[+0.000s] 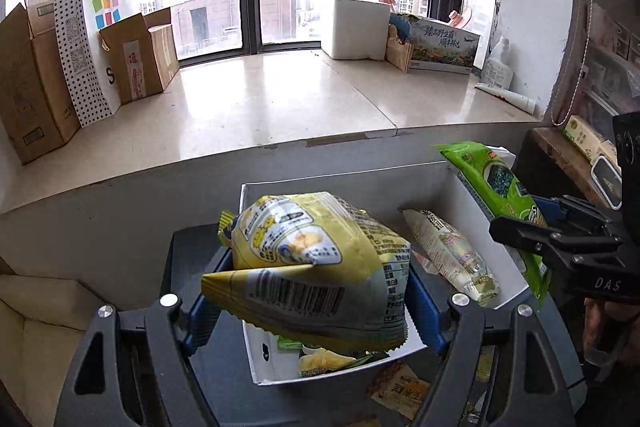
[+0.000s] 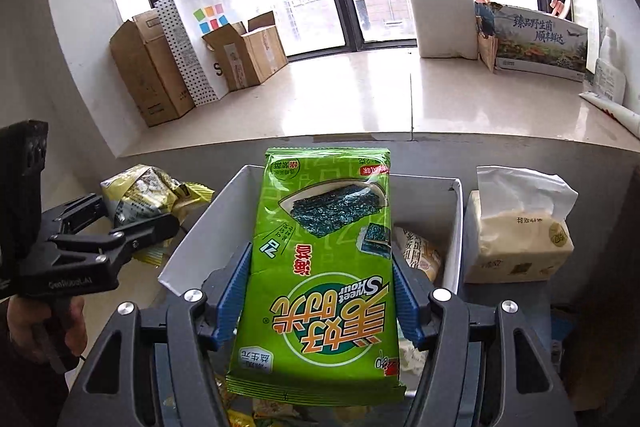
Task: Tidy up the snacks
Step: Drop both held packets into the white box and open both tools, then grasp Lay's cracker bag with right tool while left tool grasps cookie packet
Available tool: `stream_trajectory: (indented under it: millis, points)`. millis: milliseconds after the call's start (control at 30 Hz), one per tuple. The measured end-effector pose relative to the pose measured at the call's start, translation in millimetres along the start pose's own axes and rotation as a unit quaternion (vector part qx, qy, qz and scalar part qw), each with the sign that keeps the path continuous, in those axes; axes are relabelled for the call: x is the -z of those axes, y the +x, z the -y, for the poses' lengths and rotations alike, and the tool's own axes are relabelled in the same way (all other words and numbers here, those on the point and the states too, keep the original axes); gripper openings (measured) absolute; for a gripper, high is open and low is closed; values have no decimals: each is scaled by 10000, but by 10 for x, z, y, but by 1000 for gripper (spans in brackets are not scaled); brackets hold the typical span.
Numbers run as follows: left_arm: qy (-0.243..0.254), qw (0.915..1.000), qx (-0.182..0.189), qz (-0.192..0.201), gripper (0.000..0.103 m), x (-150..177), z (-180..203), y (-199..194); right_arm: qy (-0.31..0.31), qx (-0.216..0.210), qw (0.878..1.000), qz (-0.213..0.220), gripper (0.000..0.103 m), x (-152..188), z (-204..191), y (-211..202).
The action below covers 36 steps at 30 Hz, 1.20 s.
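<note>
My left gripper (image 1: 316,291) is shut on a puffy yellow chip bag (image 1: 320,267) and holds it above the white open box (image 1: 360,179); the bag also shows in the right wrist view (image 2: 148,195). My right gripper (image 2: 322,287) is shut on a flat green seaweed snack pack (image 2: 324,267) and holds it over the same box (image 2: 456,227). The green pack shows at the right in the left wrist view (image 1: 496,187). A pale wrapped snack (image 1: 452,255) lies inside the box. More snack packets (image 1: 396,387) lie below the box.
A stone windowsill (image 1: 280,99) runs behind the box, with cardboard boxes (image 1: 36,79), a dotted paper bag (image 1: 88,43), a white foam box (image 1: 356,27) and a printed carton (image 1: 440,43). A tissue pack (image 2: 520,231) stands right of the box.
</note>
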<state>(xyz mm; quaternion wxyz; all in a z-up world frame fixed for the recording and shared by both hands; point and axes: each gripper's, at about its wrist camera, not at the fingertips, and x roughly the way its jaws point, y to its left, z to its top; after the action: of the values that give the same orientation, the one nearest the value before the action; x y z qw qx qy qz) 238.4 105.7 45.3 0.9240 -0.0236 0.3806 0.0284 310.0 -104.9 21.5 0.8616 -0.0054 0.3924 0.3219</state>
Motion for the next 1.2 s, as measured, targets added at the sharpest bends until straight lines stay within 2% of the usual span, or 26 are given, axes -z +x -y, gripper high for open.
stream_trajectory:
  millis: [67,100,133,200,500,633,733,900,1033,1133,1200]
  points:
    - [83,9999,-37,-107,87,7,23,131,110,146,9998,-13,82,-53,82,134]
    - [107,9998,-17,-178,90,26,34,187,186,189,9996,-111,94,-69,114,204]
    - [123,9997,1,-199,100,54,43,220,266,205,9992,-202,98,-74,144,253]
    - [188,9997,-23,-143,103,103,67,225,393,215,9988,-206,103,-46,189,267]
    - [199,9998,47,-38,103,166,86,54,531,41,9986,39,103,55,231,44]
    - [145,9998,92,112,103,201,71,-186,569,-96,9981,224,103,63,187,-197]
    - [186,9993,139,298,103,340,94,-465,378,-273,9978,467,103,158,89,-498]
    - [504,9976,174,441,103,790,326,-900,197,-927,9936,622,103,727,-112,-992]
    - [338,9977,447,377,103,1294,447,-1086,62,-971,9929,686,103,1367,-243,-1212]
    - [37,9985,454,305,103,1641,479,-1139,271,-964,9942,393,103,1775,-229,-1175]
    - [-197,9976,623,227,103,1851,487,-1153,307,-894,9954,182,103,2001,-228,-1158]
